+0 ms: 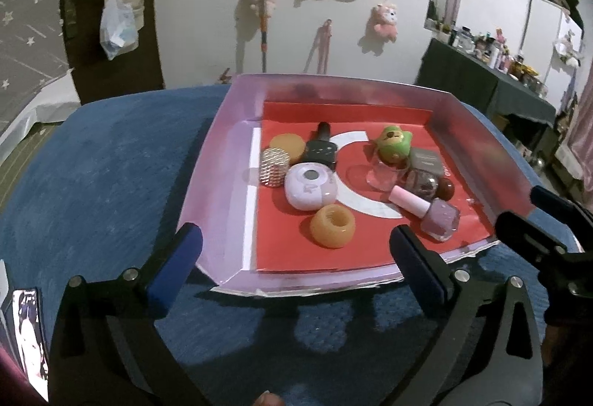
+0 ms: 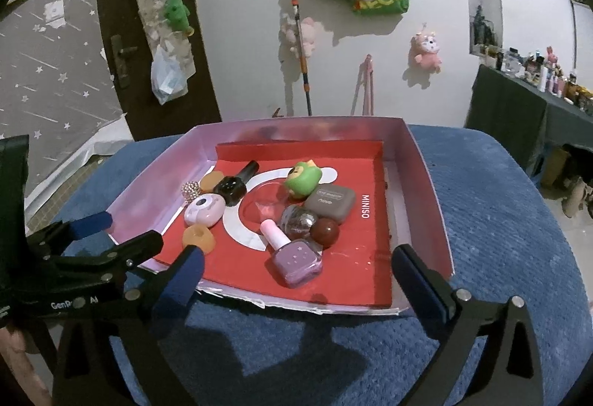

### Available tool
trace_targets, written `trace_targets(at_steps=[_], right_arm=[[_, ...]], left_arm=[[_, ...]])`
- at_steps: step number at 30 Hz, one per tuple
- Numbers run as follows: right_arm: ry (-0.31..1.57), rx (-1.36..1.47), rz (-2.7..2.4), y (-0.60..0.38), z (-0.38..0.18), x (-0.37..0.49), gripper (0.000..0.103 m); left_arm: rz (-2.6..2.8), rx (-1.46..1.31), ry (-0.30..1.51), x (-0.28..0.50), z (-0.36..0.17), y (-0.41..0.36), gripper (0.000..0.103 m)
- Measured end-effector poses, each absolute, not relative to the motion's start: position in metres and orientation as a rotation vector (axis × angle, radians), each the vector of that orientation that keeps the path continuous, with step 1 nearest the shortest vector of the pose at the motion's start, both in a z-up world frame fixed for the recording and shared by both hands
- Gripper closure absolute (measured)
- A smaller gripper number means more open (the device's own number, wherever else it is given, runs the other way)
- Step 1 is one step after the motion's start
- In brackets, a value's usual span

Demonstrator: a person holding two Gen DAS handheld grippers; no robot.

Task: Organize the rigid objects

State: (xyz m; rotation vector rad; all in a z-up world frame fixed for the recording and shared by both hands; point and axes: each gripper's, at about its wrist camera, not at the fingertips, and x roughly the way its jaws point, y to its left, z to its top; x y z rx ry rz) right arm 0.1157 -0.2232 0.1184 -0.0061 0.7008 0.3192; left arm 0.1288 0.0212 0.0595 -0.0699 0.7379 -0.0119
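A pink-walled tray [image 1: 222, 161] [image 2: 426, 191] with a red liner holds several small items: a lilac nail polish bottle [image 1: 433, 213] [image 2: 294, 257], an orange ring [image 1: 331, 226] [image 2: 198, 239], a lilac case [image 1: 309, 185] [image 2: 205, 209], a black bottle [image 1: 320, 146] [image 2: 235, 185], a green frog toy [image 1: 393, 141] [image 2: 302, 178], a grey compact [image 2: 330, 202] and a brown ball [image 2: 324, 231]. My left gripper [image 1: 296, 257] stands open at the tray's near edge, nothing between its fingers. My right gripper [image 2: 296, 280] is open over the near edge too, empty.
The tray rests on a blue cushioned seat [image 1: 111, 165] [image 2: 500, 220]. The right gripper's arm [image 1: 548, 231] shows at the left view's right side; the left gripper [image 2: 74, 250] lies at the right view's left. A cluttered dark table [image 2: 537, 109] stands far right.
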Motion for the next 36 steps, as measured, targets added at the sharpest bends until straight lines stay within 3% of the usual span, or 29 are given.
trace_targets(at_steps=[7,36], right_arm=[[0.646,-0.041,0.243,-0.218,0.115,0.102,0.0],[0.734,0.006,0.237,-0.227,0.09,0.109,0.0]], left_arm=[[0.001,-0.057,0.723,0.119,0.053,0.019,0.0],[0.021,-0.003,0.736,0.116,0.043,0.012,0.0]])
